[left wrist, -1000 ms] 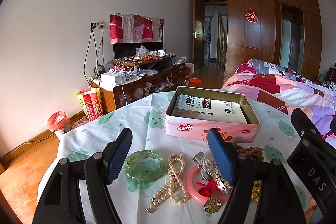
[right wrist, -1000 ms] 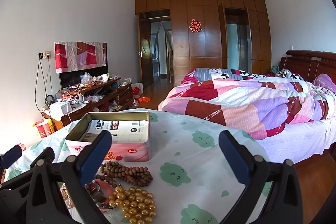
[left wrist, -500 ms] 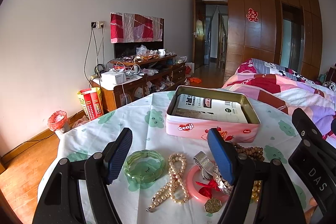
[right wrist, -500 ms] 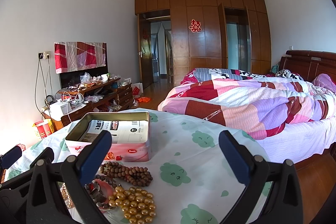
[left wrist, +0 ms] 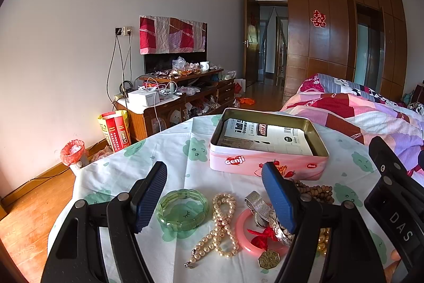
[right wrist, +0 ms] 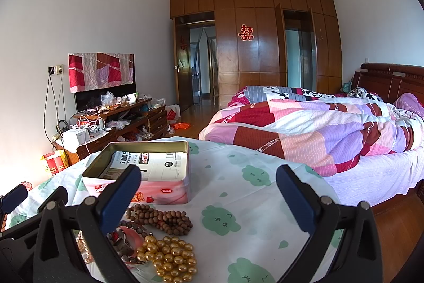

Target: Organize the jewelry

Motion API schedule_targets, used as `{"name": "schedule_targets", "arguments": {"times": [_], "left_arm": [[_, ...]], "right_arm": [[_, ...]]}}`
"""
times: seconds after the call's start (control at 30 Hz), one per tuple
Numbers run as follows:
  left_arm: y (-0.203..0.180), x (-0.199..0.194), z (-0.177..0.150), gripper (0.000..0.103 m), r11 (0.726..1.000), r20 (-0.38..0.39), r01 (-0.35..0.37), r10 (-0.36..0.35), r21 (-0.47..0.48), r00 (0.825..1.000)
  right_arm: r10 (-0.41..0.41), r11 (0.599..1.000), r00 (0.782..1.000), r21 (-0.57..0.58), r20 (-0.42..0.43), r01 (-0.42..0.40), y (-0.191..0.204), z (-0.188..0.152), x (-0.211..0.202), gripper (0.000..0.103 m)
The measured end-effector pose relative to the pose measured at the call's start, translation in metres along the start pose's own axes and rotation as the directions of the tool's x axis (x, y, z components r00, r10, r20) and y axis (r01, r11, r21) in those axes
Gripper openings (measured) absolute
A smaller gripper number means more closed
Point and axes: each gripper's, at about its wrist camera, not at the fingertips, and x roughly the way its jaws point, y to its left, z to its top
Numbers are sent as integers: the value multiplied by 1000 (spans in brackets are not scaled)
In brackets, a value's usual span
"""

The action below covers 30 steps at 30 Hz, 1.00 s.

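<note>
No change is noted over the last second: both tools are held where they were, nothing gripped. The left gripper (left wrist: 213, 196) is held low over the near table edge, jaws wide and empty, the green bracelet (left wrist: 182, 208) and pearl necklace (left wrist: 221, 224) seen between them. The pink bangle (left wrist: 245, 227) lies just right of the pearls. The right gripper (right wrist: 208, 194) is also spread wide and empty; brown beads (right wrist: 161, 218) and gold beads (right wrist: 169, 257) lie near its left finger. The tin (left wrist: 267, 166) sits open at the far side, no jewelry seen inside. Sorting is judged not yet begun.
</note>
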Motion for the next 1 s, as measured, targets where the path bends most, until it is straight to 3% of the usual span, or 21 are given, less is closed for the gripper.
{"name": "schedule_targets", "arguments": {"times": [0.83, 1.0], "left_arm": [[1, 1, -2, 74, 1000, -8, -1, 1, -1, 1000], [6, 5, -2, 74, 999, -33, 30, -31, -24, 999]], "right_arm": [[-1, 1000, 1000, 2, -3, 1, 2, 0, 1, 103], [1, 1000, 1000, 26, -14, 0, -9, 3, -2, 103]]}}
